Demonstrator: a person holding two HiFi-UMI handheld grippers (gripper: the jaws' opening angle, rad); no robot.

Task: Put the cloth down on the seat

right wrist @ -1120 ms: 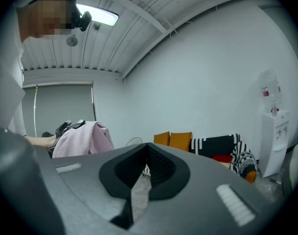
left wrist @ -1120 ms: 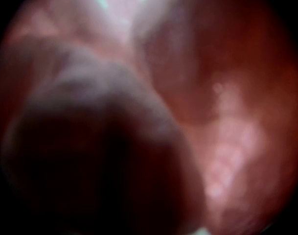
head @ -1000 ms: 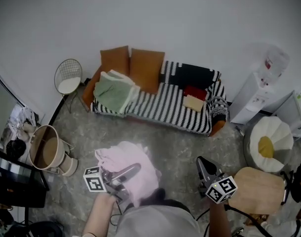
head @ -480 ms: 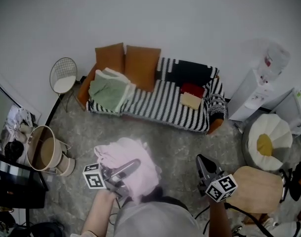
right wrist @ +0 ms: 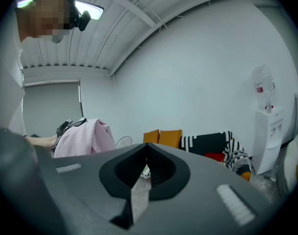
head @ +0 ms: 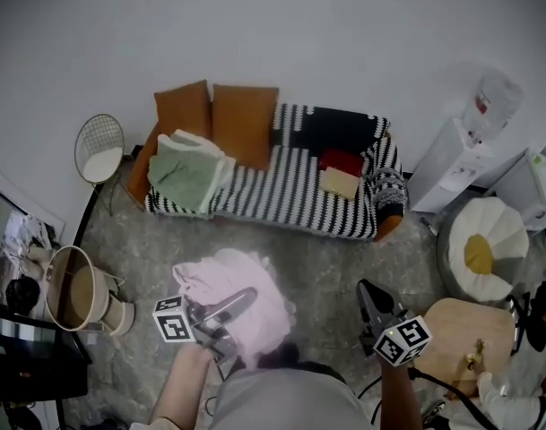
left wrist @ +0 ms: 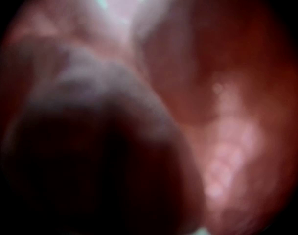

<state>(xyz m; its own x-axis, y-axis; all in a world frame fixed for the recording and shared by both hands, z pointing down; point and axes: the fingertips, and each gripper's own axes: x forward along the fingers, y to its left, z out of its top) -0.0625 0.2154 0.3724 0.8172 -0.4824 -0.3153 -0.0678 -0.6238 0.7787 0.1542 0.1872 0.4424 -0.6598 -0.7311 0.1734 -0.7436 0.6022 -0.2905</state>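
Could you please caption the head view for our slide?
Left gripper holds a pink cloth short of the striped sofa; right gripper shut, empty.

- Pale pink cloth [head: 241,294]: soft and matt, with a fine waffle weave that is plain in the right gripper view.
- Black-and-white striped sofa cover [head: 290,186]: knitted-looking, ribbed, matt.
- Two orange-brown square cushions [head: 244,125]: matt woven fabric with a smooth face.
- Folded pale green towel [head: 185,170]: thick and soft, with a fuzzy pile.
- Round white wire-mesh chair back [head: 99,137]: thin painted metal wire.
- Round pale wooden tabletop [head: 465,330]: smooth, with a faint sheen.
- Grey mottled floor [head: 344,262]: stone-like, speckled, low gloss.
- Plain white wall [head: 281,34]: even and matt.
- Dark grey right gripper [right wrist: 148,148]: moulded plastic, matt, with finely ribbed inner pads.
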